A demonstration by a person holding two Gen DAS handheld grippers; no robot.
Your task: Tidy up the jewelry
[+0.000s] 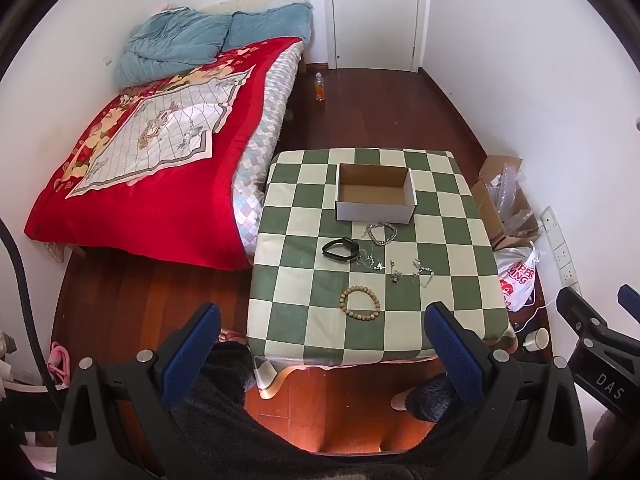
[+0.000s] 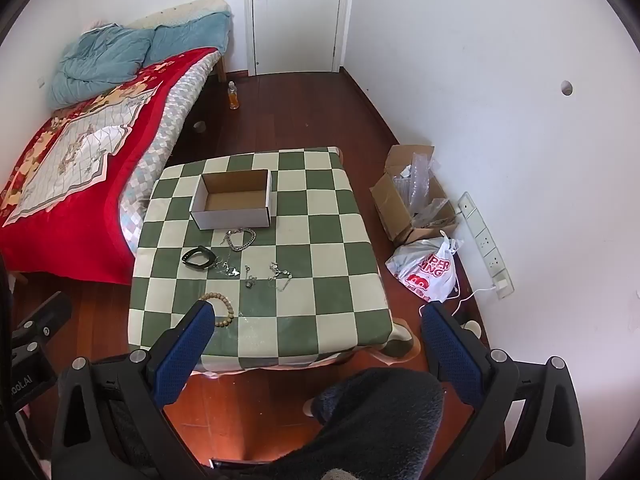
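Observation:
An open, empty white cardboard box (image 1: 375,193) (image 2: 233,199) sits on the far half of a small table with a green and cream checked cloth (image 1: 452,280) (image 2: 332,280). In front of it lie a silver chain bracelet (image 1: 382,234) (image 2: 241,239), a black band (image 1: 340,249) (image 2: 199,258), several small silver pieces (image 1: 396,272) (image 2: 256,272) and a wooden bead bracelet (image 1: 360,304) (image 2: 225,307). My left gripper (image 1: 324,320) is open and empty, above the table's near edge. My right gripper (image 2: 318,320) is open and empty too, also held back from the jewelry.
A bed with a red quilt (image 1: 152,168) (image 2: 60,184) runs along the table's left side. A cardboard box of plastic wrap (image 2: 416,196), a white bag (image 2: 430,268) and a power strip (image 2: 486,240) lie on the floor at the right. A bottle (image 1: 319,87) stands near the door.

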